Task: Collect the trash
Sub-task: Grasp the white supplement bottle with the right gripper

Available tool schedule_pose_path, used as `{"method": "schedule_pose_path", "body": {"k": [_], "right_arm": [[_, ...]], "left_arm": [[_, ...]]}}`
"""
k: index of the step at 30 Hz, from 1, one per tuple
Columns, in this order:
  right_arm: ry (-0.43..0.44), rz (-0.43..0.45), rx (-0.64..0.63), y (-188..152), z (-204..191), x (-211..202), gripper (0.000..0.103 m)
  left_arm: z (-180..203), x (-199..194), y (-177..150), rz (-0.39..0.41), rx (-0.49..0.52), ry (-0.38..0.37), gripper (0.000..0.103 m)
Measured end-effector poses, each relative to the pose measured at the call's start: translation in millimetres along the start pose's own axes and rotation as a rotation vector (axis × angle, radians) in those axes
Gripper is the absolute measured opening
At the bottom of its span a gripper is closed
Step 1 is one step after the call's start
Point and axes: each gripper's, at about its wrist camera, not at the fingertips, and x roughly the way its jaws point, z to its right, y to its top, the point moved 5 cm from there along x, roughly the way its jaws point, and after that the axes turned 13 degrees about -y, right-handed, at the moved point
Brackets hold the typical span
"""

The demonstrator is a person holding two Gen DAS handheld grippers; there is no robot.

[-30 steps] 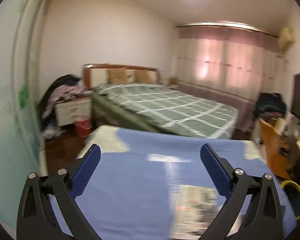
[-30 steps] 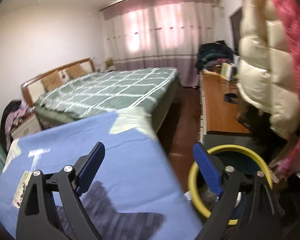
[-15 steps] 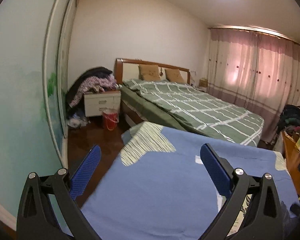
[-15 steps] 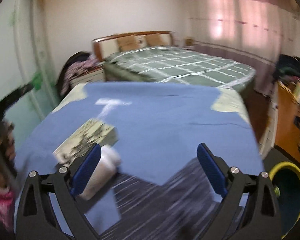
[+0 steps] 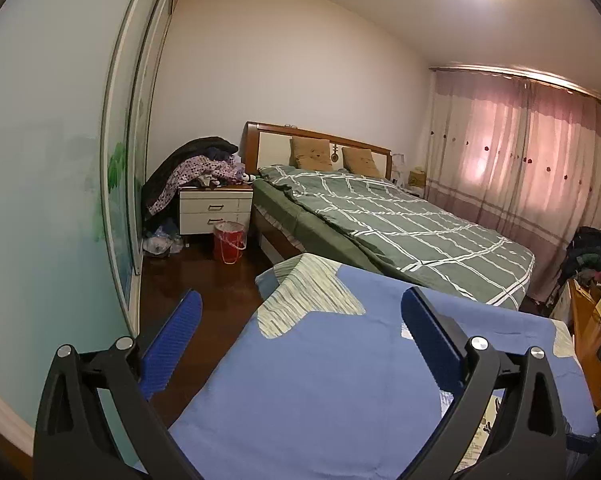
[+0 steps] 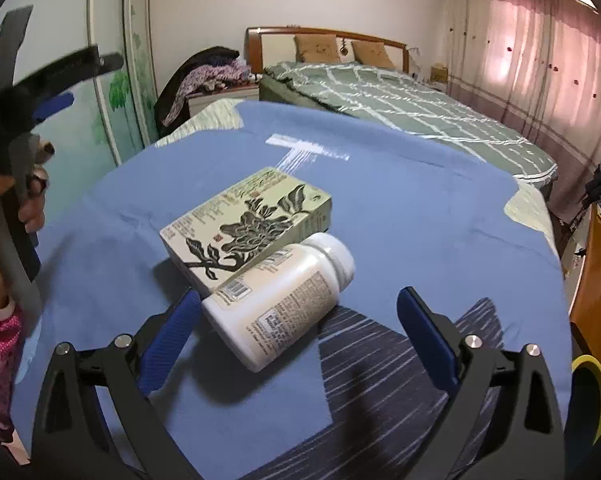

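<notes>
R gripper swung from bin to bottle | jaws wide, empty | L gripper wide, empty | bottle, box uncollected

Between the right tongs lies a bottle of smooth white plastic with a faint sheen, wrapped in a printed paper label. Just beyond it, touching, is a box of matt printed cardboard. Both rest on the worktop, covered in soft matt blue cloth with a striped woven patch near the right pad. The tongs' arms are matt black plastic with bright metal rivets; the blue pads look ribbed, perhaps rubber. Past the left tongs, the floor is glossy dark wood and the red bin seems shiny plastic.
</notes>
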Motion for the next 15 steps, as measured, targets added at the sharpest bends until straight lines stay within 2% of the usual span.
{"method": "schedule_pose_path", "body": {"k": [8,13,15], "right_arm": [[-0.007,-0.057,-0.064,7.2,4.1,29.2,0.096],[-0.014,-0.073,-0.023,20.2,26.6,44.5,0.096],[0.021,-0.083,0.004,24.7,35.6,45.9,0.096]], "left_arm": [[2.4,0.3,-1.4,-0.008,-0.002,-0.011,0.098],[4.0,-1.4,-0.8,-0.011,-0.006,-0.018,0.098],[4.7,-1.3,-0.8,-0.013,-0.007,-0.02,0.098]]}}
